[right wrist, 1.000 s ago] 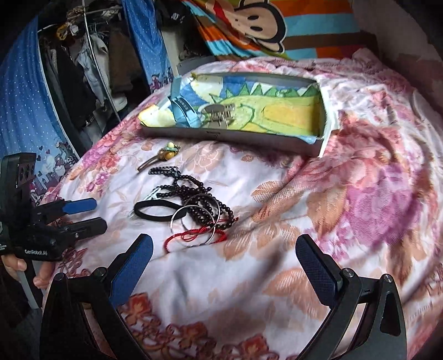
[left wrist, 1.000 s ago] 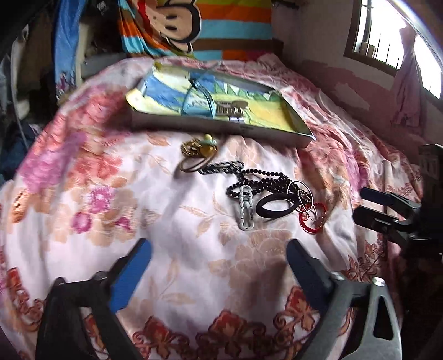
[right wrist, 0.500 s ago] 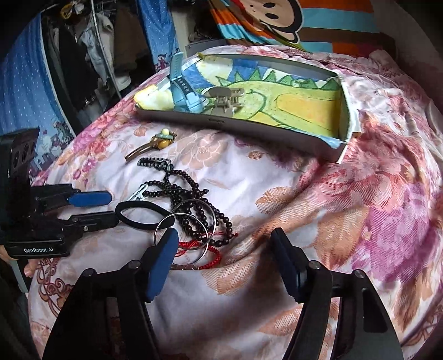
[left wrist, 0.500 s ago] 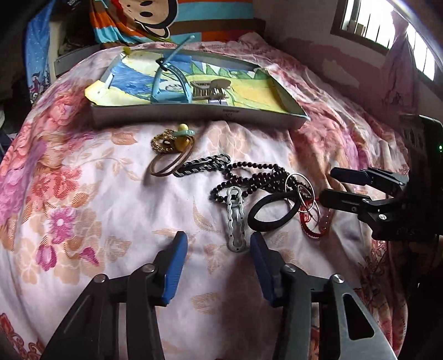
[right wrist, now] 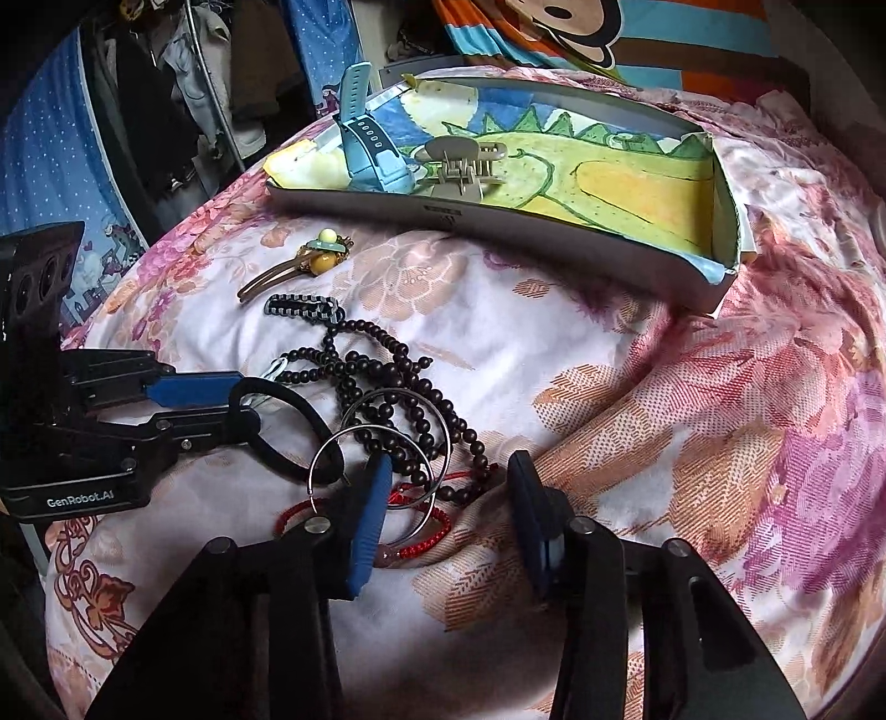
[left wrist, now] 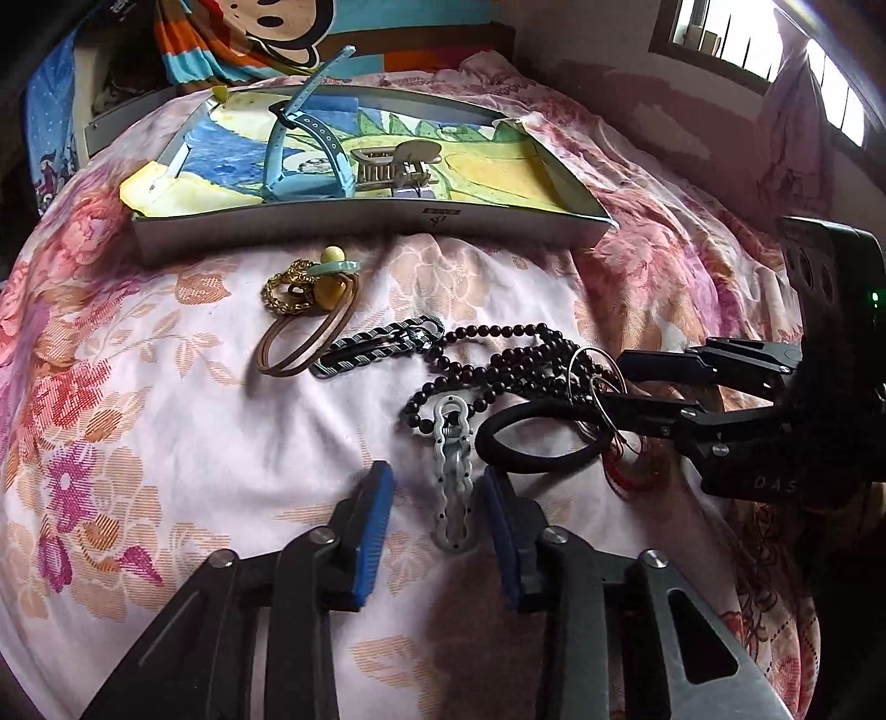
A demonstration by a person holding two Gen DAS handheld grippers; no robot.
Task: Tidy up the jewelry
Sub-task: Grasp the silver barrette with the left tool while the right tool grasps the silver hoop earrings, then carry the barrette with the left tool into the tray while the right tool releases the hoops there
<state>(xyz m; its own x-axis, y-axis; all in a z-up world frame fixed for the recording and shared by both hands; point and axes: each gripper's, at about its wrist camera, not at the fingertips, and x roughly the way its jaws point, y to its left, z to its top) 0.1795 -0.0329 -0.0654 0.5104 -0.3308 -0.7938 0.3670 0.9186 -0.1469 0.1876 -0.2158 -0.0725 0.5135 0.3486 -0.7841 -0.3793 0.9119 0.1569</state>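
A pile of jewelry lies on the floral bedspread. My left gripper is open, its jaws on either side of a silver chain-link clip. My right gripper is open over the silver hoop rings and a red cord bracelet. A dark bead necklace and a black hair tie lie between them. A shallow tray at the back holds a blue watch and a beige claw clip.
A gold and yellow hair ornament with a brown band and a striped black clip lie in front of the tray. A striped monkey pillow stands behind it. A window is at the right.
Both grippers have moved down and forward to the jewelry pile and narrowed their jaws. The left one now brackets the silver clip; the right one is over the rings.
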